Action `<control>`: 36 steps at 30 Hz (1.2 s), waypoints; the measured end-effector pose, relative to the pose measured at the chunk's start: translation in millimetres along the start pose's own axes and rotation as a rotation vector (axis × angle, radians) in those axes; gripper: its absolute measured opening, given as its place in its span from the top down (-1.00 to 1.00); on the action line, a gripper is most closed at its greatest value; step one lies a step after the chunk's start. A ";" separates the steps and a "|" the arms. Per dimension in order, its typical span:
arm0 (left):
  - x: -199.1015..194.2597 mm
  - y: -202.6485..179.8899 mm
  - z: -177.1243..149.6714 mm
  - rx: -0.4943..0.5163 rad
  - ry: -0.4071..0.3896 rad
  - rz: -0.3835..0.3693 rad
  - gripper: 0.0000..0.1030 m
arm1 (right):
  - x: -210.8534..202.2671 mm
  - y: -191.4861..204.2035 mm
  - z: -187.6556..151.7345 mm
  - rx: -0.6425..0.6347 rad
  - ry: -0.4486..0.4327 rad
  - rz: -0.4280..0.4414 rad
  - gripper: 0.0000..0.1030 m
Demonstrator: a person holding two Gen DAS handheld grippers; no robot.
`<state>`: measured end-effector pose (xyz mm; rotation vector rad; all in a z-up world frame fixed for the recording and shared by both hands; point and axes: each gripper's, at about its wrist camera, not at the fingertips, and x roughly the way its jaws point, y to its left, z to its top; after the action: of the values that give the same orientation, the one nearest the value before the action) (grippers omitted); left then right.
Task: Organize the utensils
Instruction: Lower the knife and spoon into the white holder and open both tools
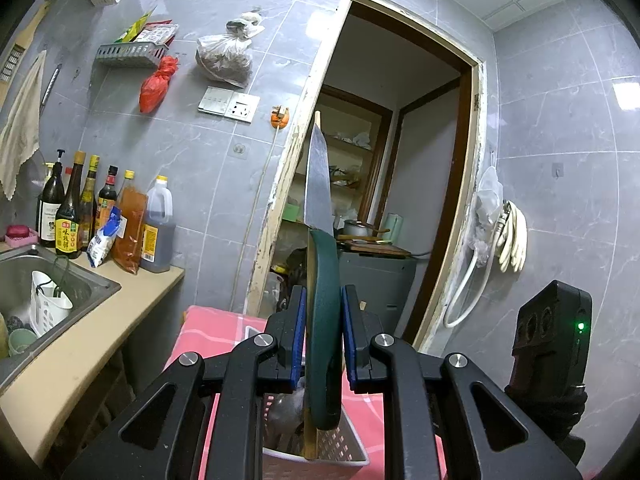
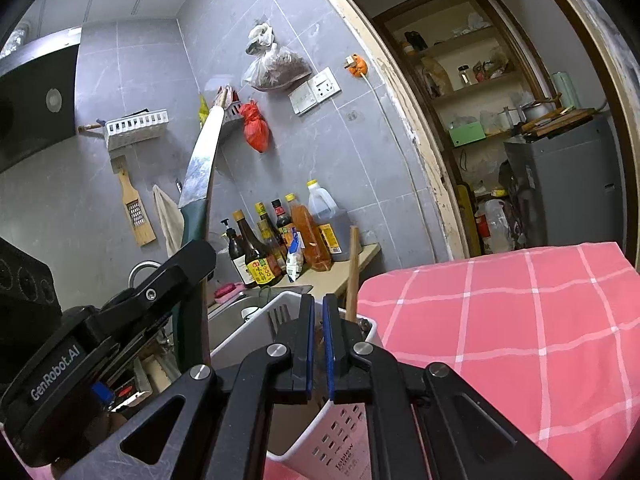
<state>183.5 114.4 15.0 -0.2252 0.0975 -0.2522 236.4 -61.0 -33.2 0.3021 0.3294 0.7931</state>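
Observation:
My left gripper (image 1: 323,320) is shut on the dark green handle of a kitchen knife (image 1: 318,184), blade pointing up, directly above a white perforated utensil holder (image 1: 340,446) that holds several utensils. In the right wrist view the knife (image 2: 200,168) stands upright at the left in my left gripper (image 2: 188,264). My right gripper (image 2: 318,340) is nearly shut on the holder's (image 2: 340,432) near rim. A wooden stick (image 2: 353,272) stands in the holder.
The holder rests on a pink checked cloth (image 2: 520,340). A steel sink (image 1: 24,280) with a white caddy (image 1: 46,304) lies at the left, with sauce bottles (image 1: 100,216) on the counter. A doorway (image 1: 400,160) opens behind.

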 end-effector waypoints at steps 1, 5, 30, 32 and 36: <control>-0.6 -0.5 0.0 0.001 0.001 0.003 0.74 | -0.5 -0.4 0.4 0.000 0.003 0.001 0.89; -1.6 -2.0 0.7 0.010 -0.003 0.012 0.74 | -6.9 -2.4 3.9 0.009 0.000 -0.012 0.89; 8.9 -13.6 -41.3 0.109 0.064 0.151 0.68 | -26.2 -30.8 -1.4 0.035 0.069 -0.075 0.40; 7.9 -14.4 -41.1 0.115 0.071 0.156 0.67 | -26.5 -30.3 -0.4 0.036 0.071 -0.077 0.40; 1.2 -11.3 -37.4 0.090 0.066 0.161 0.61 | -28.3 -28.5 0.8 0.032 0.070 -0.082 0.40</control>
<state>177.3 95.6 -18.7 -0.1186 0.1688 -0.1034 236.5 -100.7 -38.5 0.2898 0.4177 0.7190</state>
